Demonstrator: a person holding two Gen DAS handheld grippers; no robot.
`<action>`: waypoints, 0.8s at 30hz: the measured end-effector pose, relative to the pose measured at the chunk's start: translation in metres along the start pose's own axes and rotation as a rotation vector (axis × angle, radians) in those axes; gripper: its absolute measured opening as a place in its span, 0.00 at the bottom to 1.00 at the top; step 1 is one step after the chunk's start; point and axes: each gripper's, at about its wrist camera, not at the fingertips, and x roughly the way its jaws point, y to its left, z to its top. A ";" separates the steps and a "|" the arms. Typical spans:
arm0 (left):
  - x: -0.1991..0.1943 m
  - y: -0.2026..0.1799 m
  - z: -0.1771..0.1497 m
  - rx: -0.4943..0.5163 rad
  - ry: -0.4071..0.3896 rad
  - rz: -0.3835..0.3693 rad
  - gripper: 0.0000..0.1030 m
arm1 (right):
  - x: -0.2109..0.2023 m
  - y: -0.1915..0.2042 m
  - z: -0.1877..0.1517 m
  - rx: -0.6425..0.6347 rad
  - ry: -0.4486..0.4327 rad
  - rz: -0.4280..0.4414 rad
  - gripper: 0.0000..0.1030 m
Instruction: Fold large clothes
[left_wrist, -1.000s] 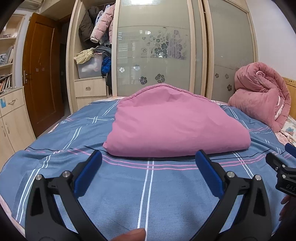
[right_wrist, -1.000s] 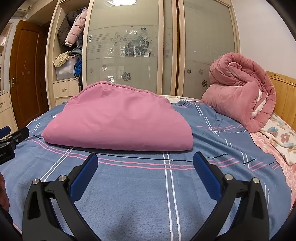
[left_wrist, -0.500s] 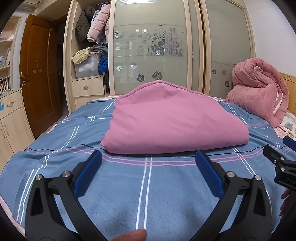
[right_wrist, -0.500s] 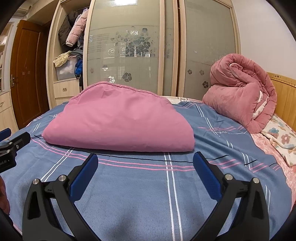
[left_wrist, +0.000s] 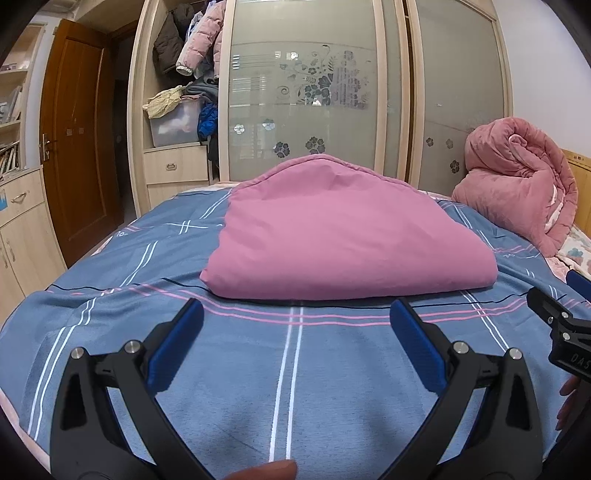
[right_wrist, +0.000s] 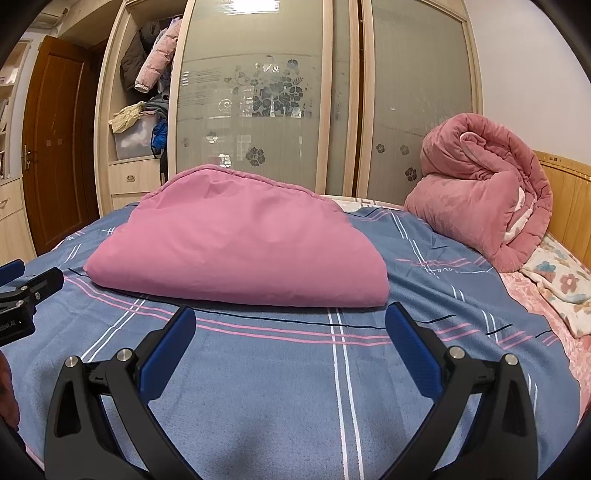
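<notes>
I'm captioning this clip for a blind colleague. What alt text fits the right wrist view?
A folded pink quilt lies on a blue striped bedsheet, just beyond the open, empty right claw. A rolled pink comforter sits by the wooden headboard at right; the left claw pokes in at the left edge.

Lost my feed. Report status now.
Left gripper open, right gripper open, both empty. Pink folded cover lies on blue bedspread, ahead of fingers, untouched. Nothing between.

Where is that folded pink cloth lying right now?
In both views the folded pink cloth lies on the blue striped bedsheet, just beyond the open grippers, with the rolled pink quilt to its right by the headboard.
</notes>
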 end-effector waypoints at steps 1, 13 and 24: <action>0.000 0.000 0.000 -0.002 0.001 -0.003 0.98 | 0.000 0.000 0.000 0.000 0.001 0.001 0.99; 0.000 0.000 -0.004 0.000 -0.003 -0.005 0.98 | -0.001 0.000 0.001 -0.003 -0.001 0.003 0.99; -0.001 -0.001 -0.004 0.005 -0.002 -0.009 0.98 | -0.002 0.001 0.000 -0.005 -0.001 0.004 0.99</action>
